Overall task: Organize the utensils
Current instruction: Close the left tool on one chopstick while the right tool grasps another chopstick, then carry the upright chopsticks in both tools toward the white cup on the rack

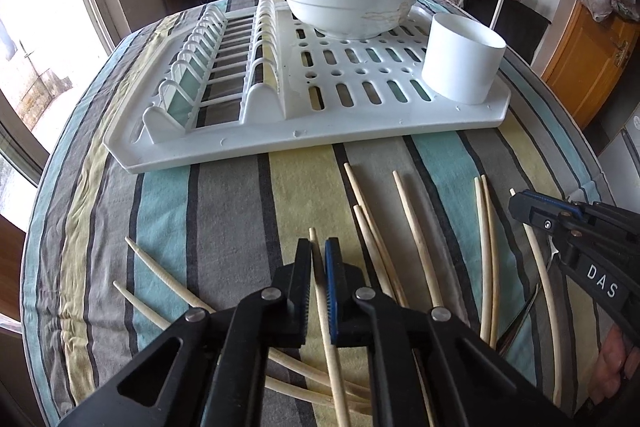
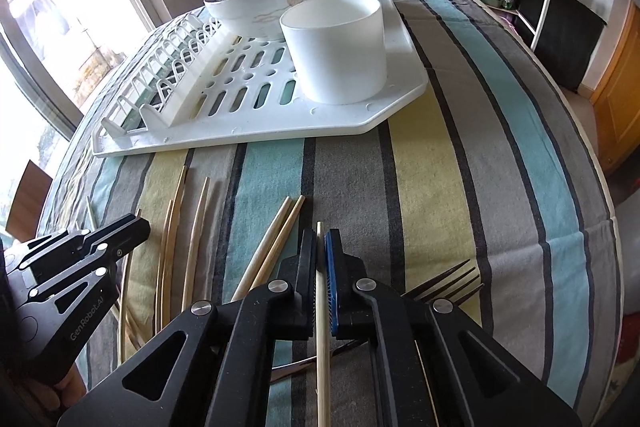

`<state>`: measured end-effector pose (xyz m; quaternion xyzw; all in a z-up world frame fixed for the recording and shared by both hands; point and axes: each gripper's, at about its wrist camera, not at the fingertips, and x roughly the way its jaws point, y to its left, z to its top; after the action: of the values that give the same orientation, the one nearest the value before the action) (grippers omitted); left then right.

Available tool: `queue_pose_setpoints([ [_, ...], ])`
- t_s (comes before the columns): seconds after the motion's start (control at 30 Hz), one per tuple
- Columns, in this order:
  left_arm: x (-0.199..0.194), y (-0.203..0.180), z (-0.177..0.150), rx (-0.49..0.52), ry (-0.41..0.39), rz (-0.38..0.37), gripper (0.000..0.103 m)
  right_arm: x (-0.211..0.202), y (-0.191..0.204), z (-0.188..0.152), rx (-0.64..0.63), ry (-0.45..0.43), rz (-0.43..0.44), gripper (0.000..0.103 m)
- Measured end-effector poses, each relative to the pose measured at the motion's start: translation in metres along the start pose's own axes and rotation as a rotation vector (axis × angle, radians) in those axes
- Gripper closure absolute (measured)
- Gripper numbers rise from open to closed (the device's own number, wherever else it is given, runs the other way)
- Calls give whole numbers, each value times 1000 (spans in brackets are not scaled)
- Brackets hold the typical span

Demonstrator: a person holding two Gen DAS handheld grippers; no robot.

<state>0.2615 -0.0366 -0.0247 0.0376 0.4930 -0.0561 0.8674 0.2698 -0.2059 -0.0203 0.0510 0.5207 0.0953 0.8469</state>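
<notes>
Pale matt wooden chopsticks [image 1: 416, 227]; woven striped cloth [image 1: 240, 211] on the table; smooth white plastic rack [image 1: 280, 139]; glossy ceramic bowl [image 1: 348, 3]; dark metal fork [image 2: 444, 285].

Bare striped cloth [image 2: 460, 187] right of drying rack [image 2: 384, 115]

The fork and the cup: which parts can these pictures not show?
- Fork, right wrist view: handle hidden under the right gripper.
- Cup, both views: bottom of its inside hidden by its wall.
- Chopsticks, left wrist view: near ends hidden under the left gripper.
</notes>
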Motion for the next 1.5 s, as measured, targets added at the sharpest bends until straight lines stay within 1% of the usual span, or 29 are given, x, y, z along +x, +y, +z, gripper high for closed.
queue_pose_setpoints([
  [0.17, -17, 1, 0, 2, -35, -39, 97, -19, 1, 2, -10, -41, 28, 99],
  [0.4, -55, 8, 2, -3, -112, -88, 97, -58, 2, 6, -26, -138, 69, 99],
  [0.63, -102, 14, 0, 0, -210, -114, 97, -96, 4, 5, -42, -231, 106, 99],
  [0.9, -139, 19, -7, 2, -275, -146, 98, -126, 8, -1, -76, -300, 124, 99],
  [1.2, -166, 17, -6, 17, -337, -163, 97, -153, 13, -3, -105, -366, 136, 99],
  [1.33, -169, 13, 4, 23, -351, -172, 98, -159, 14, 3, -117, -388, 133, 99],
  [1.5, -169, 7, 26, 29, -361, -179, 98, -165, 10, 19, -117, -417, 126, 99],
])
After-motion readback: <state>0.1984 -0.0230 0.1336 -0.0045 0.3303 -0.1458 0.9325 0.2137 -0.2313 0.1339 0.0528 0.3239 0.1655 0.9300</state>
